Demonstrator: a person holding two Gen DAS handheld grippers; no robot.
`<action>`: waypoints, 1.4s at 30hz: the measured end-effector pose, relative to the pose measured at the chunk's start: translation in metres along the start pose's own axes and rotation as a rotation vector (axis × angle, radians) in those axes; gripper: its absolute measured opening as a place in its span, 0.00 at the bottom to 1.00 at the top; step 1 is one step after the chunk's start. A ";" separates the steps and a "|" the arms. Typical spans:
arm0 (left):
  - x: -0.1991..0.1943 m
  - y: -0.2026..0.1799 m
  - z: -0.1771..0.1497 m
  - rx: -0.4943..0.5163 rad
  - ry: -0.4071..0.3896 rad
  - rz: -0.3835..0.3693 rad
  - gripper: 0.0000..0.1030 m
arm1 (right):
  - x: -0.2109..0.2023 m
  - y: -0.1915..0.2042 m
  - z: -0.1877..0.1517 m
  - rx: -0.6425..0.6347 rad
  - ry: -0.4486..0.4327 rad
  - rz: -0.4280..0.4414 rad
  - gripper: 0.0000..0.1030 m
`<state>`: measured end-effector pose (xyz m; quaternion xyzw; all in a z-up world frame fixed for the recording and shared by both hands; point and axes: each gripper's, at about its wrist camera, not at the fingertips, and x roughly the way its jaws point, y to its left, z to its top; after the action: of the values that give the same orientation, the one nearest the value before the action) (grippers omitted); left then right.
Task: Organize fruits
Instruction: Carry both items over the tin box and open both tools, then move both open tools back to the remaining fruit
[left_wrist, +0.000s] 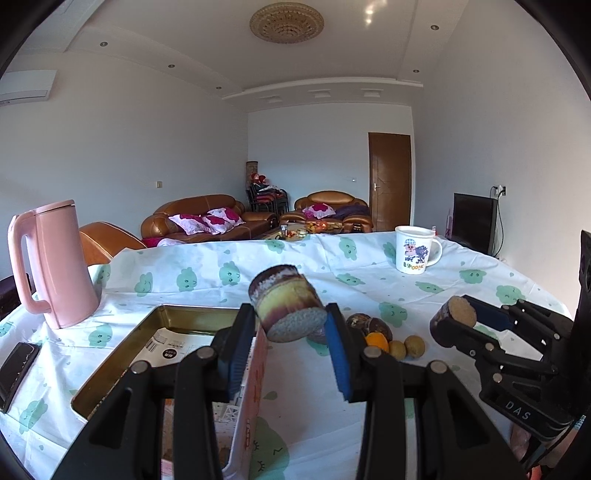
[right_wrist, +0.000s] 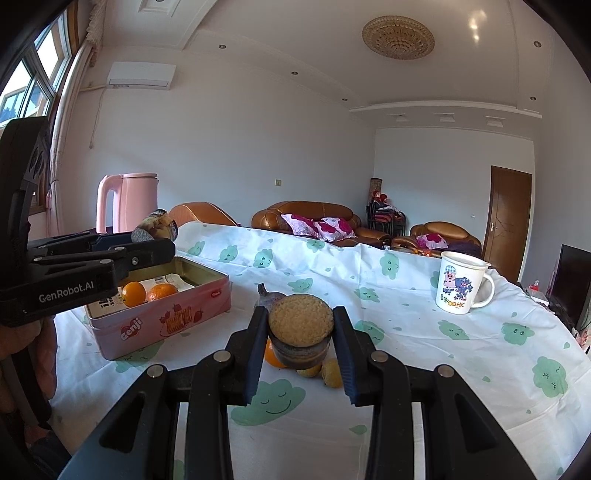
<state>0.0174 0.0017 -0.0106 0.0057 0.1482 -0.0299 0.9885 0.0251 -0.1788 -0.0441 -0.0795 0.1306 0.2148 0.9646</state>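
A: What is your left gripper (left_wrist: 290, 325) pinching?

B: A short, thick cut chunk (left_wrist: 286, 302), dark-skinned with a yellow band and a pale grainy cut face. It sits between the two blue pads (left_wrist: 338, 354), tilted, one end toward the camera and the other rising away. You hold it in the air above the near wall of the pink tin (left_wrist: 258, 373).

A: And your right gripper (right_wrist: 300, 334)?

B: It is pressed onto a smaller chunk (right_wrist: 301, 336), also dark-skinned, with its round grainy cut face turned up toward the lens. The chunk fills the gap at the fingertips (right_wrist: 258, 325). From the left wrist view the same gripper (left_wrist: 456, 321) hangs off to your right with that piece (left_wrist: 452, 317) at its tip, clear of the cloth.

A: Where is the rest of the fruit?

B: On the cloud-print tablecloth (right_wrist: 424, 332), straight below and beyond your right gripper: an orange (right_wrist: 273, 356), two small yellowish fruits (right_wrist: 330, 373), and a dark purple fruit (right_wrist: 271, 297) just behind. Two more oranges (right_wrist: 160, 291) lie inside the tin, which stands open to your left. How the loose fruits touch one another I cannot tell; the chunk hides part of them.

A: Anything else on the table?

B: A pink kettle (left_wrist: 51, 266) beyond the tin, a cartoon mug (right_wrist: 461, 288) far right, and a dark phone (left_wrist: 16, 365) by the left edge.
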 end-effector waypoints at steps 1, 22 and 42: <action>-0.001 0.005 0.000 -0.008 0.002 0.007 0.39 | 0.002 0.002 0.002 0.005 0.009 0.018 0.36; 0.015 0.123 -0.021 -0.167 0.217 0.161 0.39 | 0.091 0.124 0.053 -0.087 0.223 0.388 0.36; 0.001 0.111 -0.011 -0.187 0.149 0.145 0.69 | 0.076 0.084 0.034 -0.102 0.279 0.225 0.58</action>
<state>0.0215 0.1131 -0.0213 -0.0734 0.2226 0.0562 0.9705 0.0623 -0.0660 -0.0413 -0.1423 0.2602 0.3145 0.9017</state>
